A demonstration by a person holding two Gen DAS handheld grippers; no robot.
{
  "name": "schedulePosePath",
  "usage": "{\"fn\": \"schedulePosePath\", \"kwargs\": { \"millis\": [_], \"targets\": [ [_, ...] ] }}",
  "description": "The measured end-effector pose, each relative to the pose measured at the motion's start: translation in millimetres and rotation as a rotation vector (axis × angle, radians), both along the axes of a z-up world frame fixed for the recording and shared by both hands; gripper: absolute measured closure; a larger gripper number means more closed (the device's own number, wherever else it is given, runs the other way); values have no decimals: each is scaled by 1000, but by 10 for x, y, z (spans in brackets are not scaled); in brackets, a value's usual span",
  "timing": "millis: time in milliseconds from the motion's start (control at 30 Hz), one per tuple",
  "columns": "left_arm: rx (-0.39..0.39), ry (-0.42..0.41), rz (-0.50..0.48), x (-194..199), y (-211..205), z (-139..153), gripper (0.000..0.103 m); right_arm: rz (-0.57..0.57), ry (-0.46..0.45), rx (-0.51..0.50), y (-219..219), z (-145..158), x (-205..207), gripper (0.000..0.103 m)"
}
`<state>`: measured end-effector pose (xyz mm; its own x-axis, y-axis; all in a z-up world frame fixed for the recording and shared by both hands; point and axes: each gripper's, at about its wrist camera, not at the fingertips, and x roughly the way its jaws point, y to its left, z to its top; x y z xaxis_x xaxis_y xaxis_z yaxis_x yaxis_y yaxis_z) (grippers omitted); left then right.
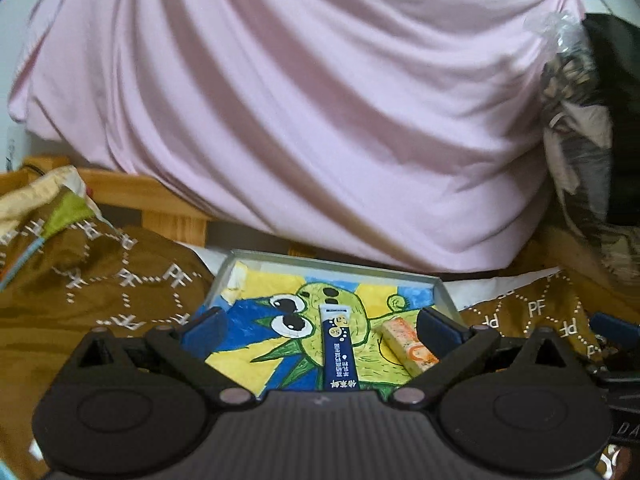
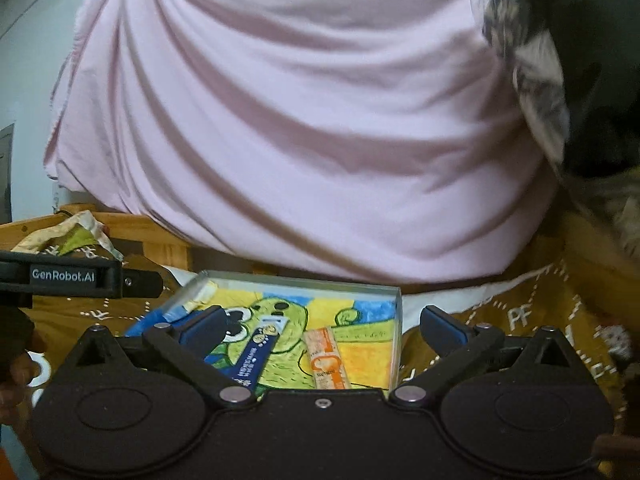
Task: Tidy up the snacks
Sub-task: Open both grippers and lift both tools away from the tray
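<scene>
A shallow grey tray (image 1: 442,294) with a yellow, blue and green cartoon picture on its floor lies on a brown patterned cloth. In it lie a dark blue snack stick (image 1: 337,346) and an orange snack stick (image 1: 408,346), side by side. My left gripper (image 1: 320,330) is open and empty, just above the tray's near side, its fingers either side of the sticks. In the right wrist view the tray (image 2: 394,320), the blue stick (image 2: 256,354) and the orange stick (image 2: 328,360) show too. My right gripper (image 2: 320,330) is open and empty over the tray's near right part.
A big pink cloth bundle (image 1: 300,100) rises right behind the tray. Brown patterned cloth (image 1: 100,300) covers the surface on both sides. A wooden frame (image 1: 160,200) stands at back left. Dark patterned fabric (image 1: 592,140) hangs at right. The left gripper's body (image 2: 76,276) shows at left.
</scene>
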<state>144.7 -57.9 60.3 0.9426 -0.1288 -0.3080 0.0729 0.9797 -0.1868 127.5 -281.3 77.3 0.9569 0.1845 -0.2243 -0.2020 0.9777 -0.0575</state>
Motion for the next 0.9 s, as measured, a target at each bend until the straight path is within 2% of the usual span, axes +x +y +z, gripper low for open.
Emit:
{"fn": "schedulePosePath", "kwargs": {
  "millis": [167, 433, 667, 900],
  "targets": [
    [-22, -40, 31, -446, 129, 59, 0, 20, -19, -1, 38, 143, -389, 1],
    [4, -32, 48, -982, 386, 17, 0, 24, -20, -3, 83, 193, -979, 1],
    [31, 35, 40, -1302, 515, -168, 0, 40, 30, 13, 153, 90, -1286, 1],
    [64, 115, 50, -1453, 558, -458, 0, 44, 112, 10, 221, -142, -1394, 1]
  ]
}}
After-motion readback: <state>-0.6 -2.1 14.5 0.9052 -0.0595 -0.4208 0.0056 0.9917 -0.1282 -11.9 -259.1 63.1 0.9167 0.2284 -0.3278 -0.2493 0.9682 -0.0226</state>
